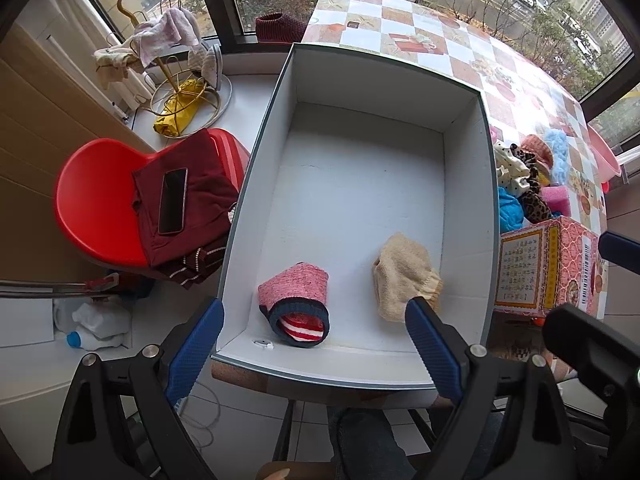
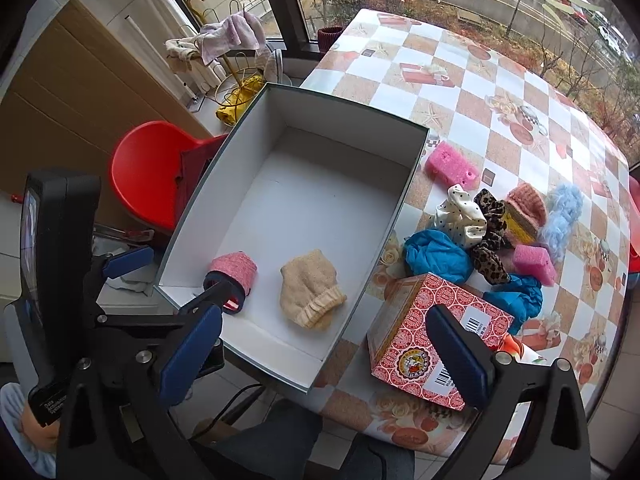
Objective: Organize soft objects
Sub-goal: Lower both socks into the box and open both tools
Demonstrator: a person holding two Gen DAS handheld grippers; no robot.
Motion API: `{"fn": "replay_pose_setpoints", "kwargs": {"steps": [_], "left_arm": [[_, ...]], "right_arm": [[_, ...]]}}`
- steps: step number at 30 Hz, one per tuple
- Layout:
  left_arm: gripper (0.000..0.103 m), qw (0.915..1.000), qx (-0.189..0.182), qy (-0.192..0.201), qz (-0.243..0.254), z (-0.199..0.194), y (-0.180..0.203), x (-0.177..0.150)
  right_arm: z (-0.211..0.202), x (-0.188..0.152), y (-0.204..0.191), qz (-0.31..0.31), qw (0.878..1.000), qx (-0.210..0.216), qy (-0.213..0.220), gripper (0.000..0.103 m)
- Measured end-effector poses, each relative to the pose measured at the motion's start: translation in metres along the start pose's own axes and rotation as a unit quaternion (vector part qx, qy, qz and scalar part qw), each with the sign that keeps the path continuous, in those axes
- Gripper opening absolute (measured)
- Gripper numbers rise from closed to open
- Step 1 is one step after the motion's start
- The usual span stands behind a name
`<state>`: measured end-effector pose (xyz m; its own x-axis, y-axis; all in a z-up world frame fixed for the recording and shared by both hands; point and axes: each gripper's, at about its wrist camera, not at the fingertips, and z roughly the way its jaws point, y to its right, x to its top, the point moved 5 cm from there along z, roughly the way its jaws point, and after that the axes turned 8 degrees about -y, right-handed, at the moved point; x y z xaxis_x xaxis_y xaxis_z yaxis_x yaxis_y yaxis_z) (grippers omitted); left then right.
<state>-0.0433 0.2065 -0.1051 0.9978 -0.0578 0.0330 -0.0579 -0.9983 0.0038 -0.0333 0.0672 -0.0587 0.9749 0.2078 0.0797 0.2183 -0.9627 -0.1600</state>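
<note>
Left tongs [image 1: 314,338] hang wide apart, blue ribbed pads [image 1: 196,348] spread to either side, gripping nothing. Right tongs [image 2: 324,356] sit just as wide, pads [image 2: 456,358] parted and bare. In the right wrist view the left tongs [image 2: 160,276] show at the left edge, angled inward, level with the right pair.

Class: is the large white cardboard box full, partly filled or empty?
Partly filled. The large white cardboard box holds only a rolled pink knit sock and a beige knitted sock; most floor shows.
</note>
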Motion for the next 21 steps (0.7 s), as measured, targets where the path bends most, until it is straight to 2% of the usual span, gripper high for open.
{"fn": "replay_pose_setpoints", "kwargs": {"steps": [11, 21], "left_arm": [[0.094, 0.9999, 0.003, 0.004, 0.012, -0.010, 0.012, 0.000], [0.094, 0.9992, 0.010, 0.014, 0.037, -0.026, 0.033, 0.015]], "right_arm": [[-0.011, -0.005, 0.008, 0.014, 1.000, 0.005, 0.013, 0.103], [-0.026, -0.012, 0.032, 0.043, 0.998, 0.004, 0.035, 0.103]]}}
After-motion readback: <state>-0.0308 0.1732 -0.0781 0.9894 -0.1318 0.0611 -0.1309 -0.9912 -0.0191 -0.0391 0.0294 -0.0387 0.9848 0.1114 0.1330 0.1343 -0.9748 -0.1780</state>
